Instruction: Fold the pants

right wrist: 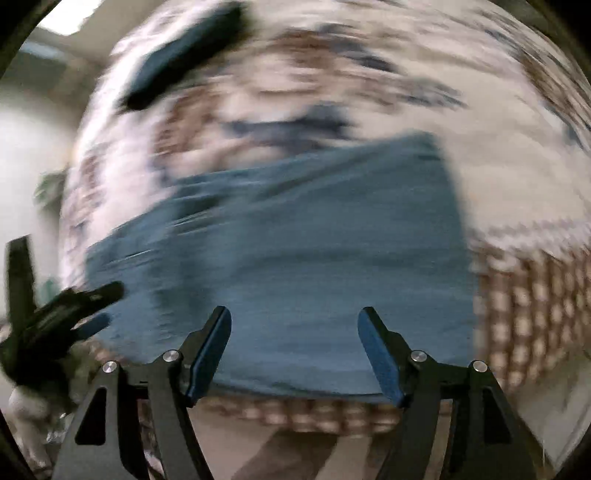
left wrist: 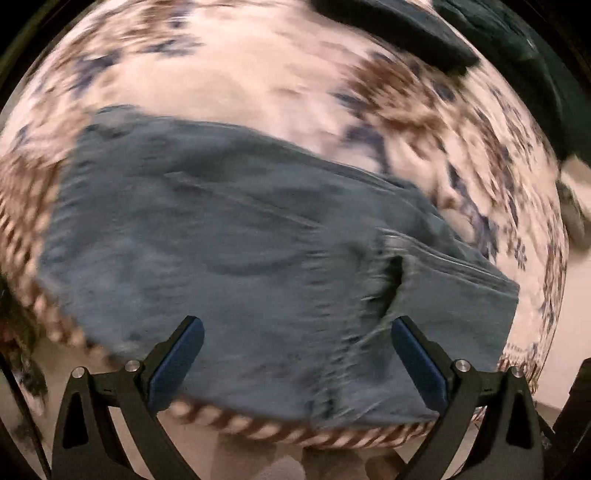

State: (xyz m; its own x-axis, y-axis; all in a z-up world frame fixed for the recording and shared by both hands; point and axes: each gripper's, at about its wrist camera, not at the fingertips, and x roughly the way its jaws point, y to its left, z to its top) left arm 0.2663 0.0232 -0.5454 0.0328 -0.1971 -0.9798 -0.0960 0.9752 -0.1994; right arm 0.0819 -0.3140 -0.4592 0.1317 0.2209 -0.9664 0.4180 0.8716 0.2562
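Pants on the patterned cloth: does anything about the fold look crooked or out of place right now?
Mostly neat. The pants lie folded in a block on the patterned cloth. In the left wrist view, one layered end sticks out past the block with a dark gap beside it, so the edges look uneven. Motion blur hides finer detail.

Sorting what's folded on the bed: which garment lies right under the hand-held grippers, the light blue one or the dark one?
The light blue pants, folded on the patterned bedspread. The dark garment lies apart at the bed's far side.

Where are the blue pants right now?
The pants lie folded on the patterned cloth, near its checked edge, below both open grippers in both wrist views.
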